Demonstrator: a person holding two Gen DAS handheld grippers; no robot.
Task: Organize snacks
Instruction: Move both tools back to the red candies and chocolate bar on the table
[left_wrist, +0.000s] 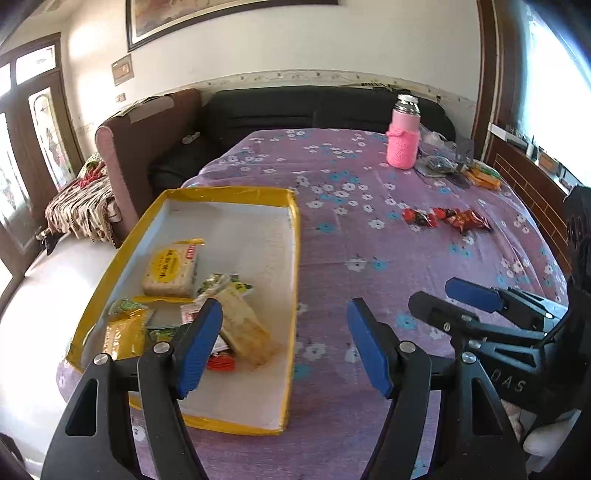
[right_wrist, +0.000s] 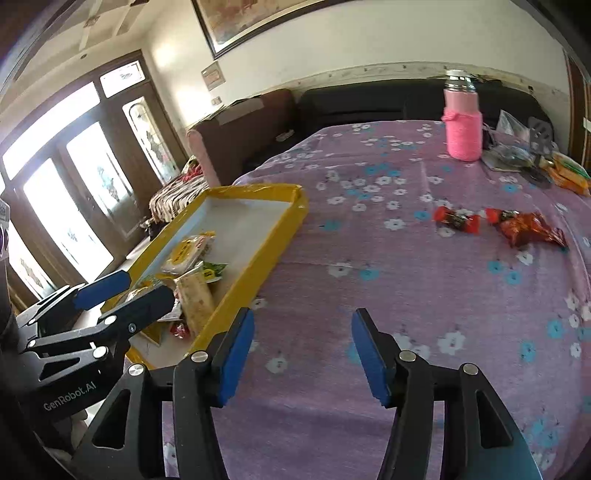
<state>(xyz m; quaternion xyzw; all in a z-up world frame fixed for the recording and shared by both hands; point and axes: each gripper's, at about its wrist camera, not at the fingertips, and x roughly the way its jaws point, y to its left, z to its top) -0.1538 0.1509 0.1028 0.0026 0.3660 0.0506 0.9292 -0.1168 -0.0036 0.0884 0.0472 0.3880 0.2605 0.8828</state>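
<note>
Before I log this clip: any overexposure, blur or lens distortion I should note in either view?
Left wrist view: window at right blown out, white surface left of the yellow tray washed out, edges bowed by fisheye. Right wrist view: glass doors overexposed; red snack packets soft but recognisable; black vignette in corners.

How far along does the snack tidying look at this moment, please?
Partly done. Several packets, including a cracker pack, already lie in the yellow tray. Nothing is in hand: the left gripper and right gripper are both open. The red snacks remain on the cloth.
</note>
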